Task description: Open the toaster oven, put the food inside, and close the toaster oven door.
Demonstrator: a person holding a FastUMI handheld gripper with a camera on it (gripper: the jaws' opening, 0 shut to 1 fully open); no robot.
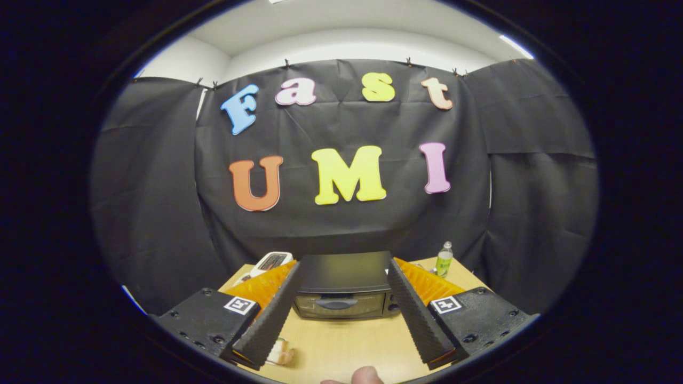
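Fingers point(341, 304) spread wide, holding nothing; black toaster oven point(344, 288) beyond, door closed.

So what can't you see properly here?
- Small wrapped food item on the wooden table: half hidden behind the open claw's finger.
- Black toaster oven: its sides covered by both fingers.
- White gadget beyond the oven: too small to identify.

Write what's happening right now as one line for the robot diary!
phase: approach | gripper: open, empty | oven: door shut, ahead between fingers | food: on table by left finger | bottle: behind oven
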